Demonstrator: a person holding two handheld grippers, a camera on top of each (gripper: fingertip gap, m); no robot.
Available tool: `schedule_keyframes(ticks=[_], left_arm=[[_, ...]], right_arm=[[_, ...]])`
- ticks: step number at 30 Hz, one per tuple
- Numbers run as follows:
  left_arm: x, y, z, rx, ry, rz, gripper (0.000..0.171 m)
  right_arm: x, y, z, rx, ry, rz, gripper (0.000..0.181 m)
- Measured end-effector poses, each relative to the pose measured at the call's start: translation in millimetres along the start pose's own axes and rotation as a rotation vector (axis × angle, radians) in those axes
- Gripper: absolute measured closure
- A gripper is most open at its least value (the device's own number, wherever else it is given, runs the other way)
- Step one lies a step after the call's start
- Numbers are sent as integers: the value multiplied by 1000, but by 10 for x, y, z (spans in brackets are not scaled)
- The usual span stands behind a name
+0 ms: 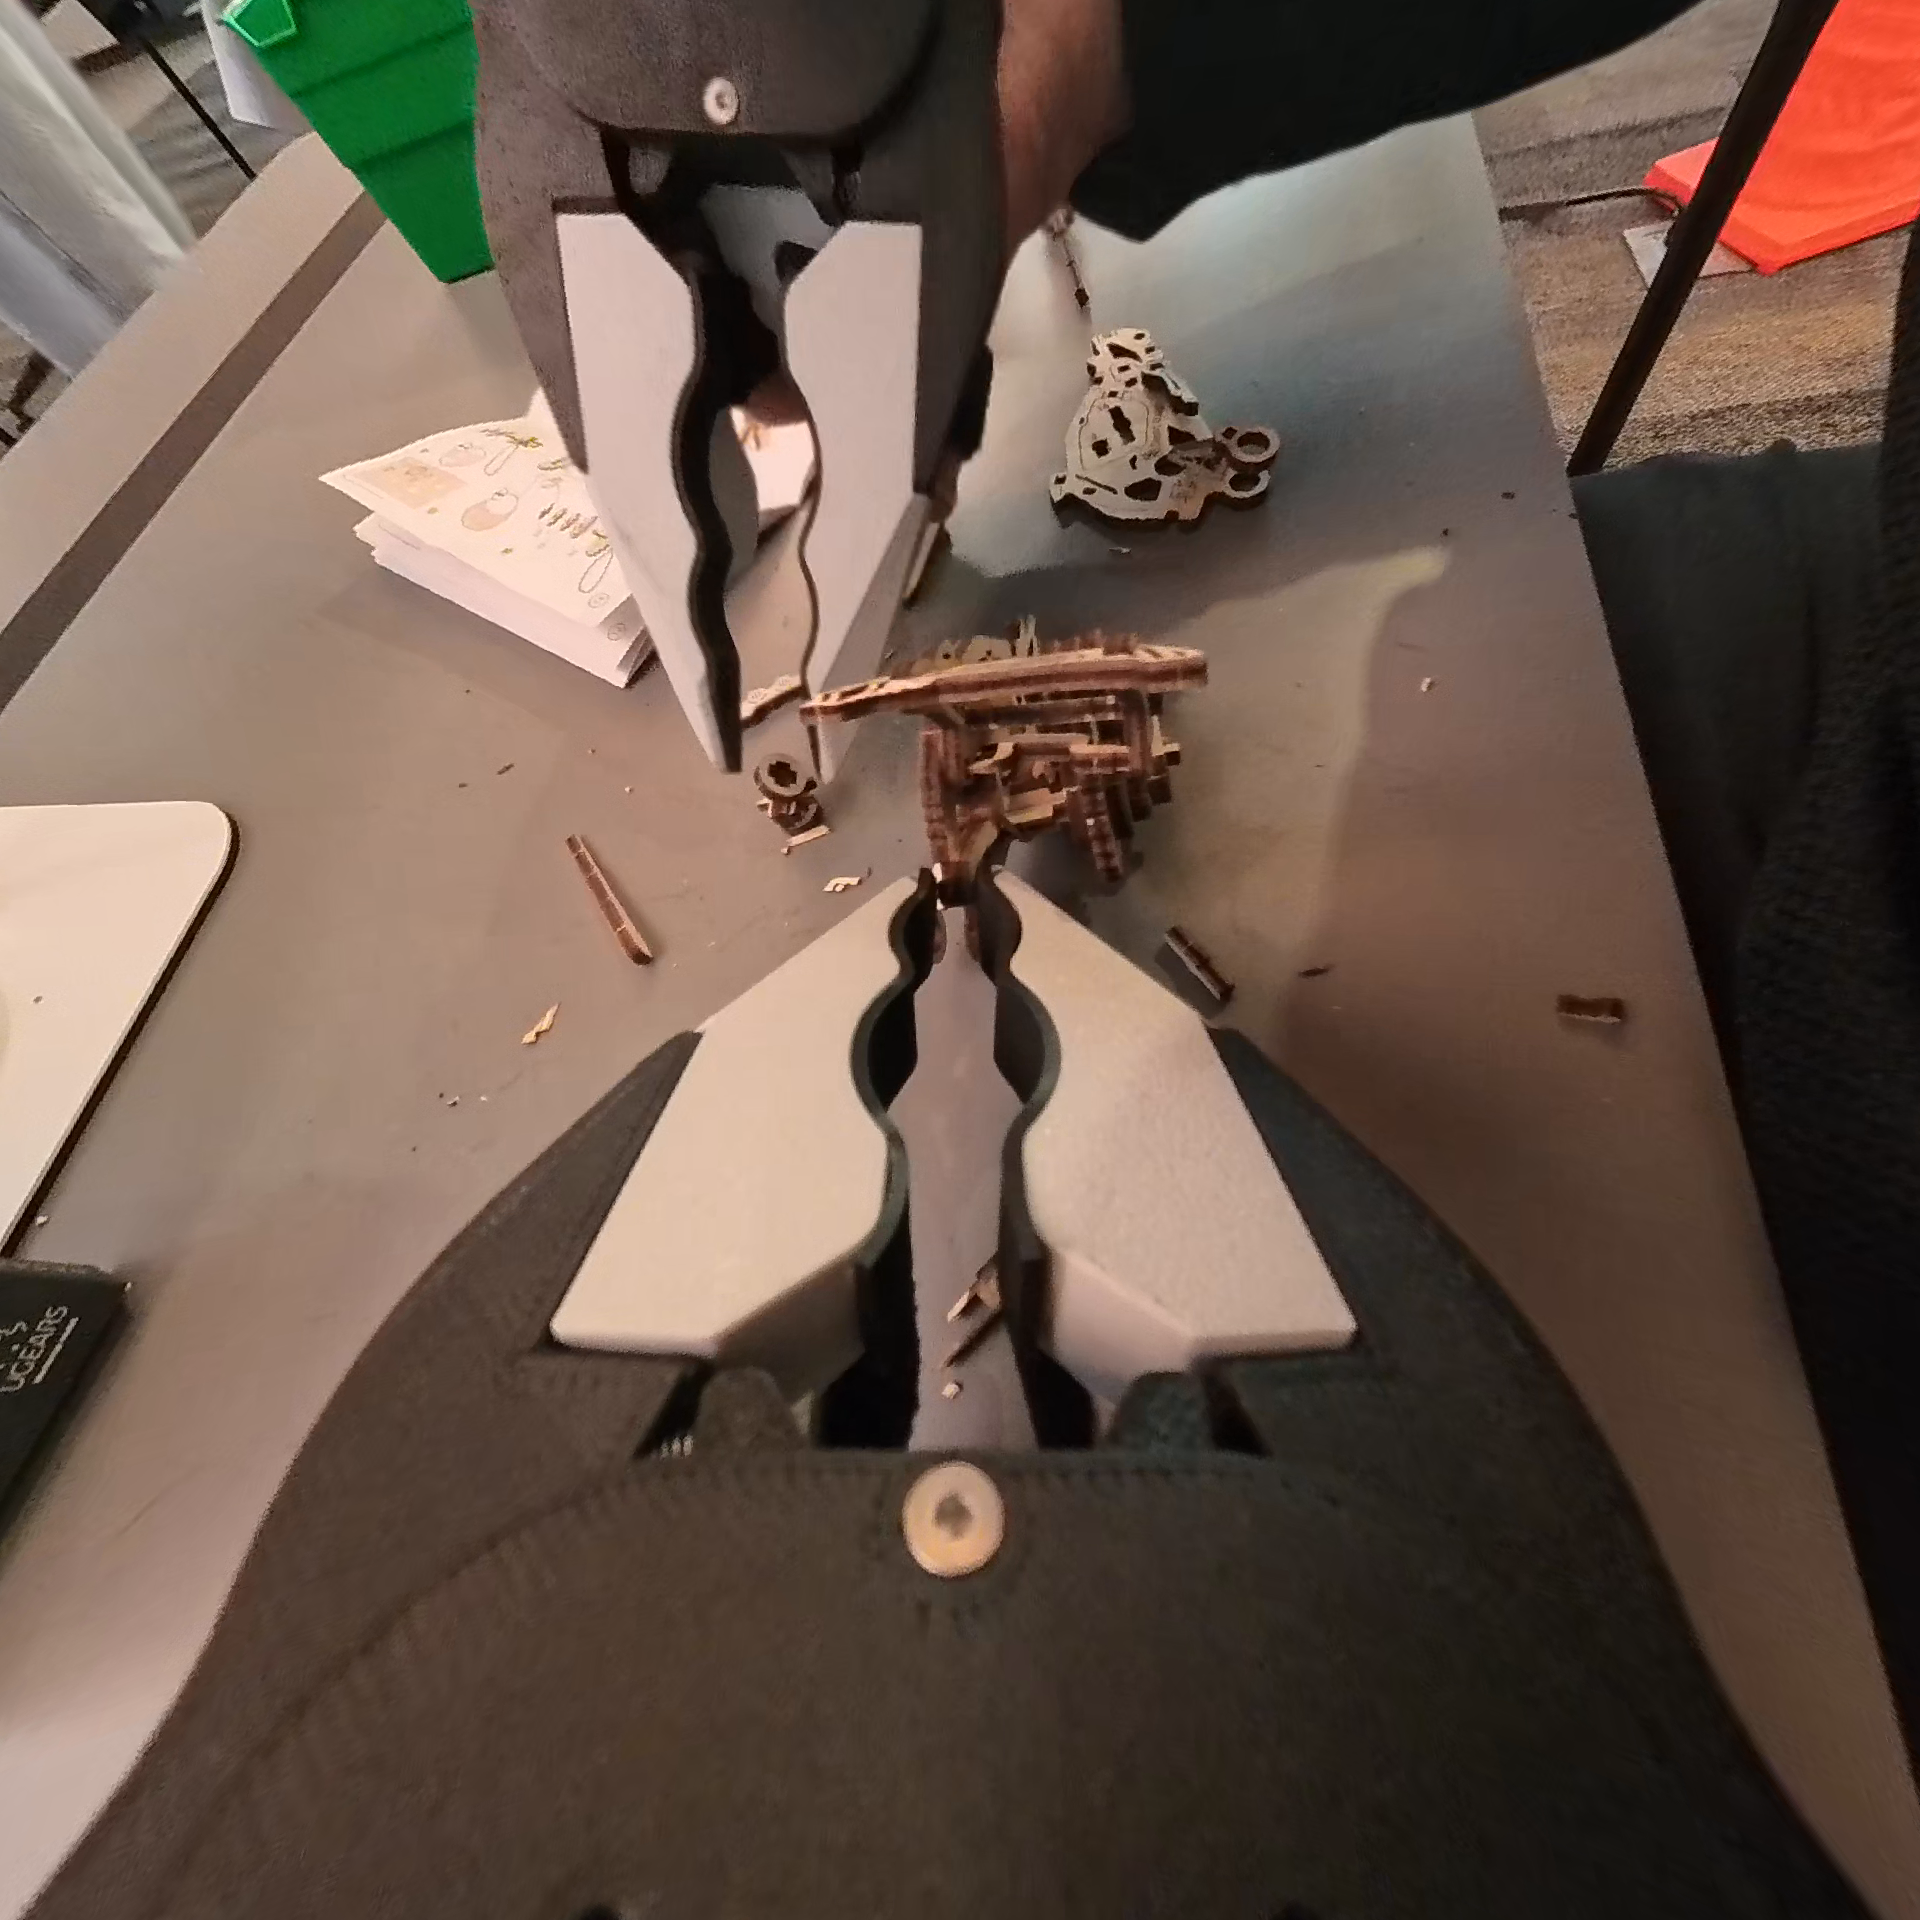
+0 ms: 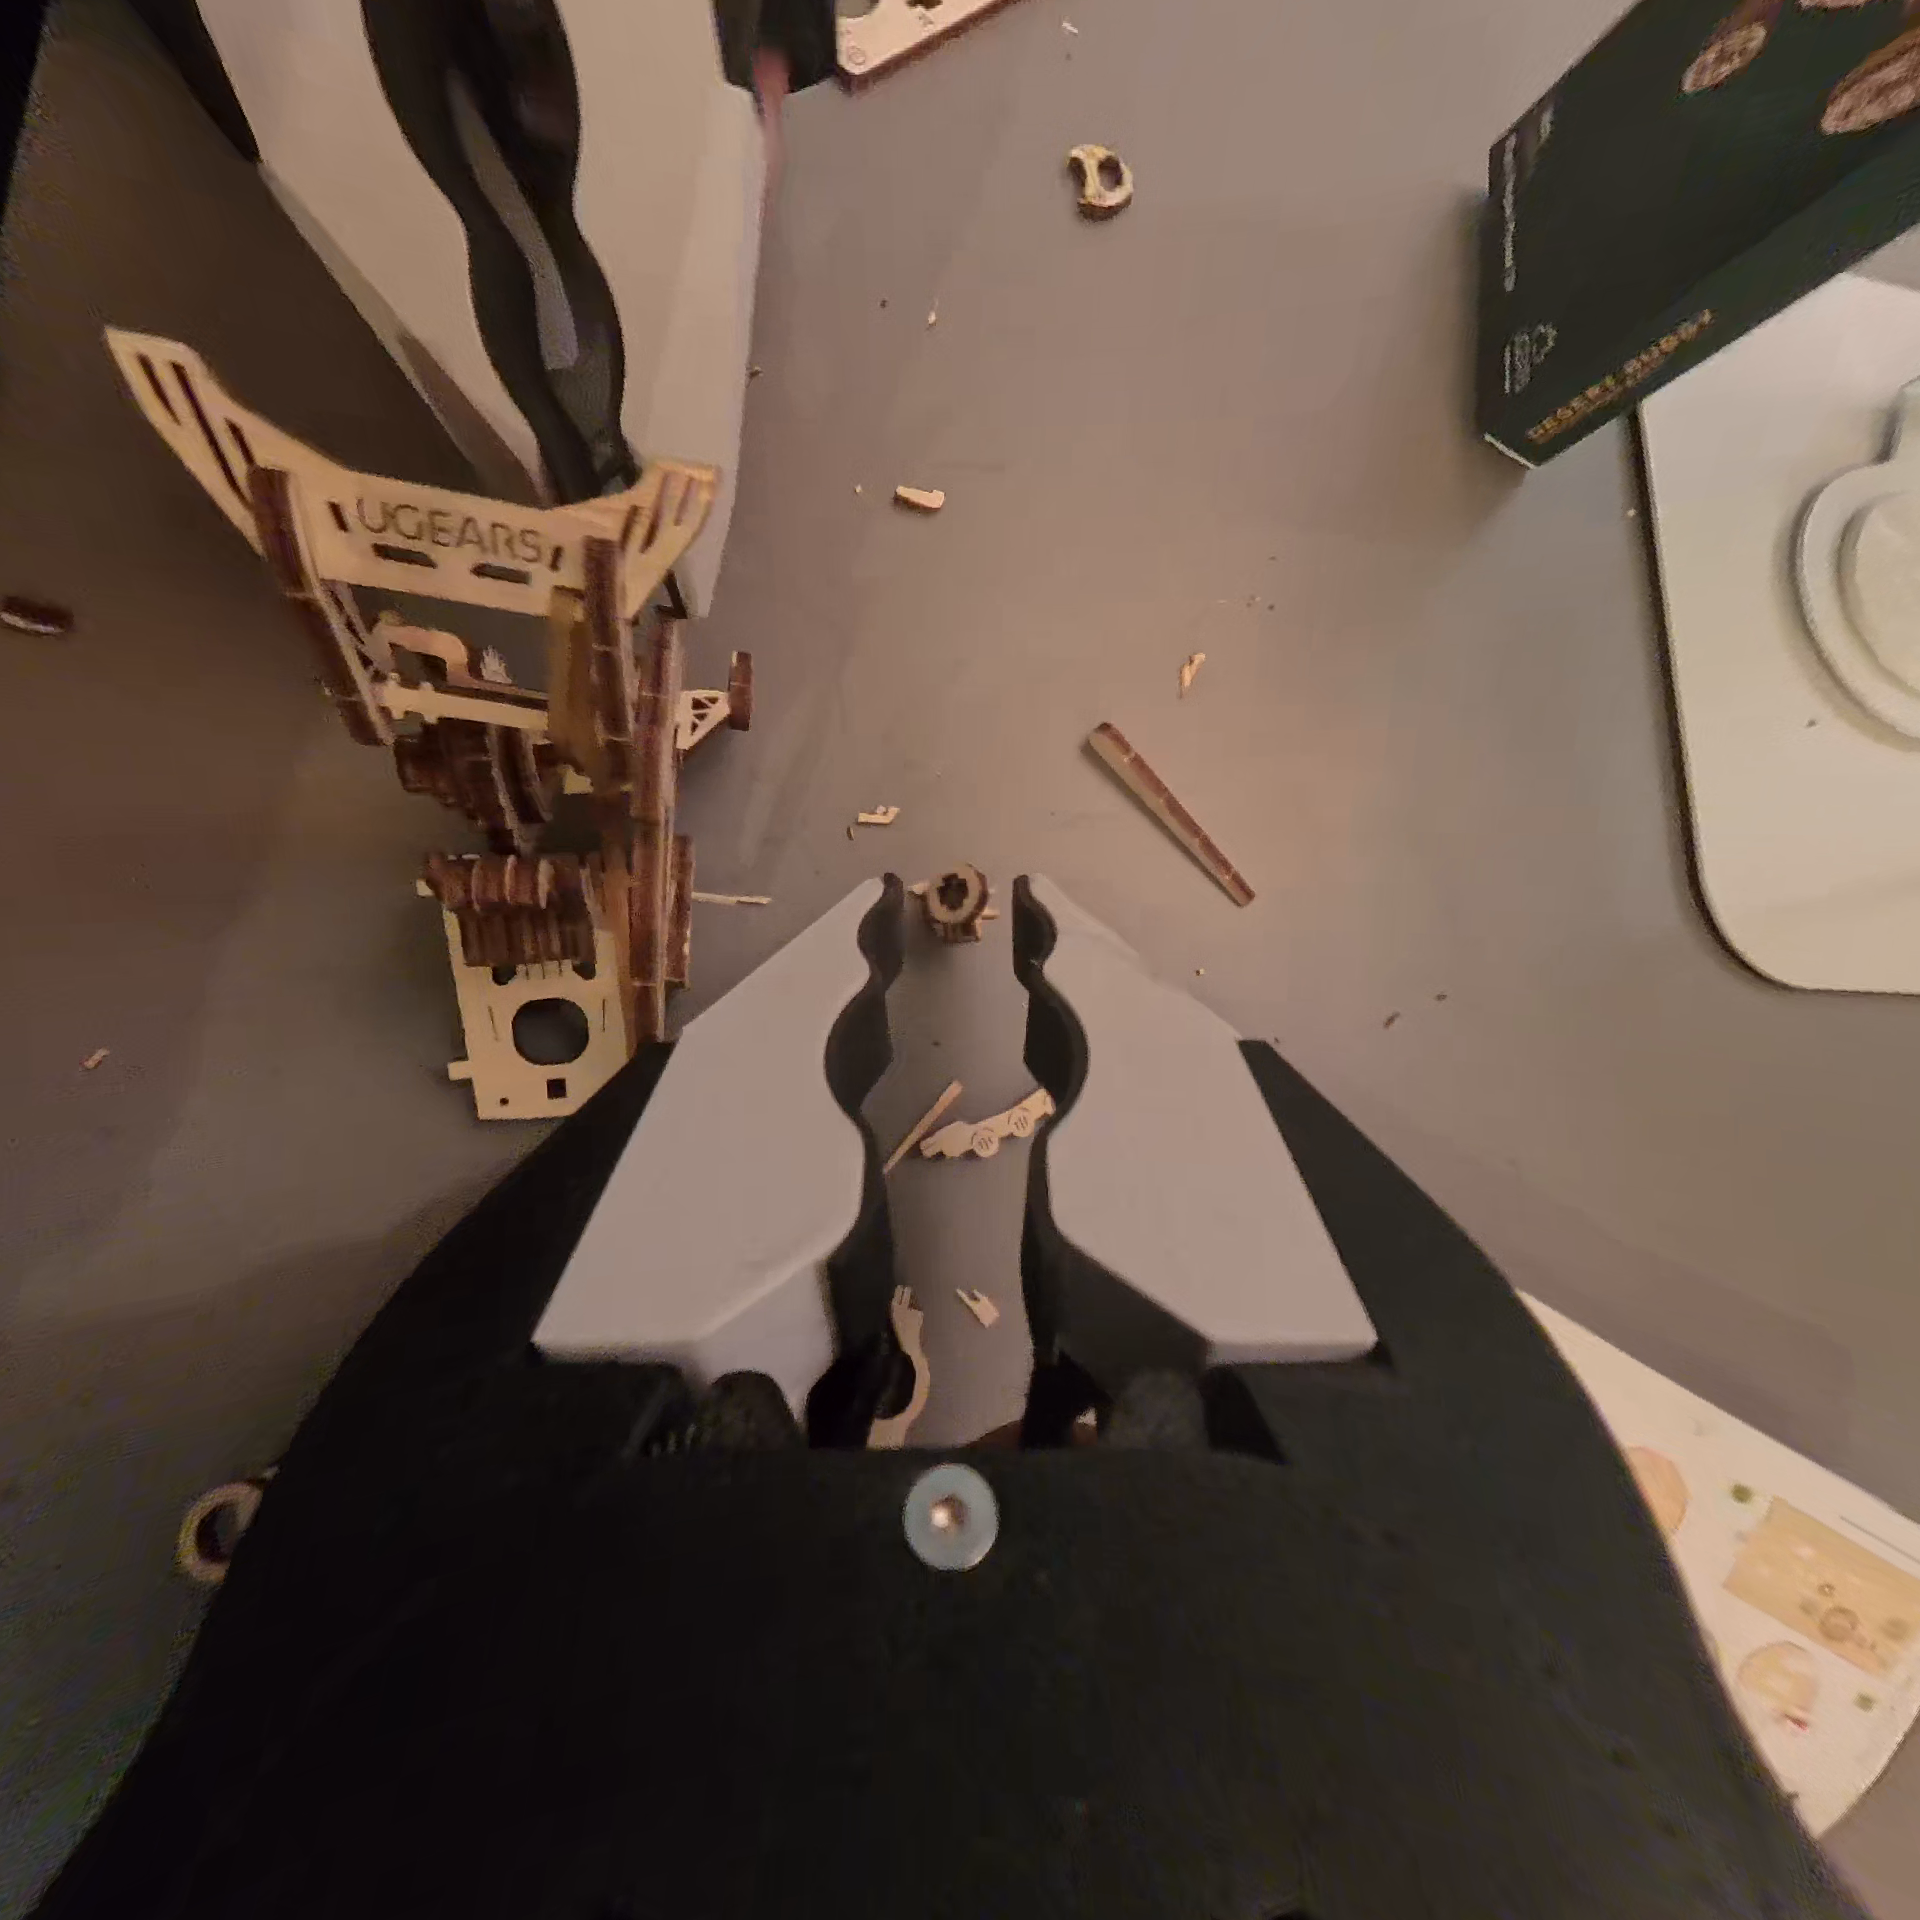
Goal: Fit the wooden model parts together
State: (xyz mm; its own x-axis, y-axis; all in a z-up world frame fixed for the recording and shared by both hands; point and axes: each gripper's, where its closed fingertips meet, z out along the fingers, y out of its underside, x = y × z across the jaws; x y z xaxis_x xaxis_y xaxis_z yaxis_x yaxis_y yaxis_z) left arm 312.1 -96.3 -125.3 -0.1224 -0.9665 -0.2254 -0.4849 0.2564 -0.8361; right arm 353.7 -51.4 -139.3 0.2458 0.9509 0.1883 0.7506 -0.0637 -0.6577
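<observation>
Left wrist view: your left gripper (image 1: 951,899) fills the lower half of the frame, its fingers (image 1: 914,914) nearly closed, pinching the near end of the half-built wooden model (image 1: 1039,769) just above centre, apparently to steady it.

Model: it stands on the grey surface (image 1: 364,935), a flat deck on top and stacked gears beneath.

Right wrist view: your right gripper (image 2: 951,904) points down at the surface, its fingers (image 2: 1039,914) parted to either side of a small wooden gear (image 2: 951,906) at frame centre. Neither finger appears to touch it yet; contact is too close to call.

Why so placed: by my reading, one tool holds the body fixed while the other fetches the next part, so the gear can be pressed on without the model sliding.

Model, right view: at left of frame, tall and tilted, with a round hole in its lower plate.

Loose pieces: a thin wooden strip (image 2: 1169,810) right of centre, a small ring-shaped piece (image 2: 1099,182) near the top, splinters scattered about.

Other things: an instruction booklet (image 1: 488,551) at upper left of the left view, a second wooden sub-assembly (image 1: 1153,436) at upper right, a dark box (image 2: 1662,239) at upper right of the right view.

Next move, as a judgement: close on the gear squarely; it is small and may roll or flip.
</observation>
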Motion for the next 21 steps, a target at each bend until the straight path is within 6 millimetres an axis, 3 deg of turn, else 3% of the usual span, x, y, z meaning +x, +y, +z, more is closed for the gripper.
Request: schedule_keyframes(ticks=[10, 21], left_arm=[[4, 6, 6, -6, 0, 2, 166], [7, 2, 3, -3, 2, 1, 166]], right_arm=[[23, 30, 55, -8, 23, -30, 173], [17, 46, 56, -25, -106, 83, 173]])
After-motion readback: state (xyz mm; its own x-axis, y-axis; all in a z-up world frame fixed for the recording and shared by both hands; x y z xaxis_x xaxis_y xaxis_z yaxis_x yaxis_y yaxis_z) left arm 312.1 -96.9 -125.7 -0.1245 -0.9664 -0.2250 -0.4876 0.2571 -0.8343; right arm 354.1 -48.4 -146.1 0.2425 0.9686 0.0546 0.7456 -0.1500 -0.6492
